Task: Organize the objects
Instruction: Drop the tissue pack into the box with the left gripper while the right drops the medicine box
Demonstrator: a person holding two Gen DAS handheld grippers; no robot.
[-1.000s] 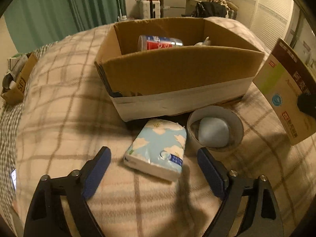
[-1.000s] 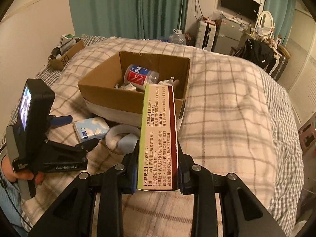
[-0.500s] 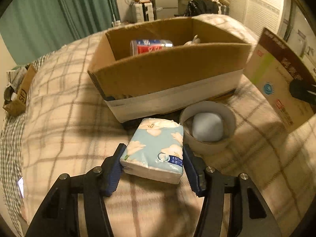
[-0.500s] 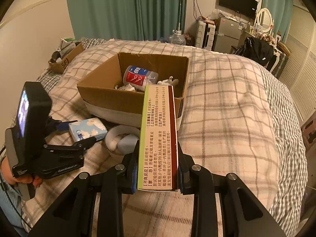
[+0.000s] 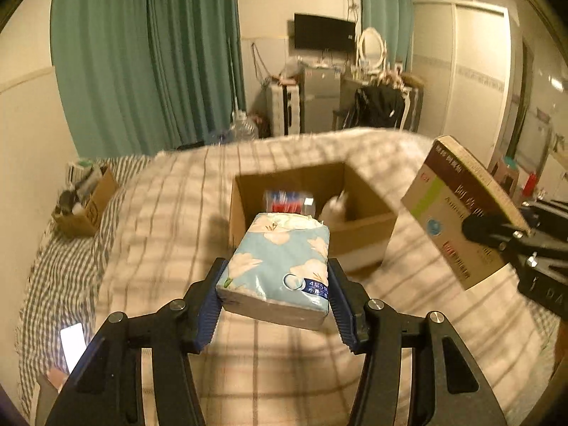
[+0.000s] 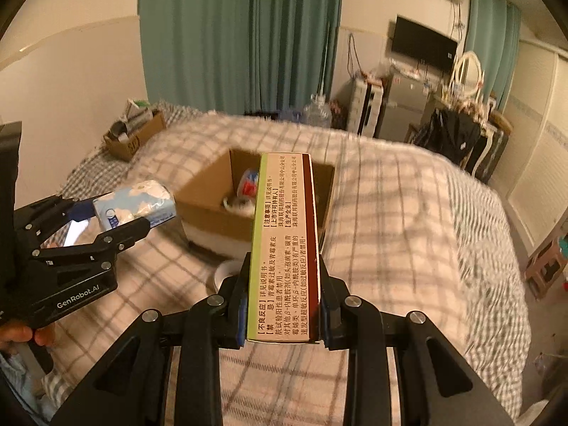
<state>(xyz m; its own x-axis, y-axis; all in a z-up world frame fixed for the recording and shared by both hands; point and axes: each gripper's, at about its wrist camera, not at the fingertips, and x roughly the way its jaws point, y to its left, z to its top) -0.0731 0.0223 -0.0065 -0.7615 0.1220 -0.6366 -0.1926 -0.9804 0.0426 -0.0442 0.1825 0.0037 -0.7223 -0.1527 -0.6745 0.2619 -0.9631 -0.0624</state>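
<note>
The left gripper (image 5: 275, 294) has its jaws clamped on the tissue pack (image 5: 278, 266), cardboard box (image 5: 358, 227) at twelve o'clock. The right gripper (image 6: 284, 305) has its jaws clamped on the medicine box (image 6: 284, 248).

Teal curtains (image 5: 149, 71) hang behind a bed (image 6: 408, 213) under a plaid blanket. A wall-mounted television (image 5: 323, 36) and a round mirror (image 5: 371, 44) overlook cluttered furniture; a lit phone (image 5: 72, 346) lies on the bedding.
</note>
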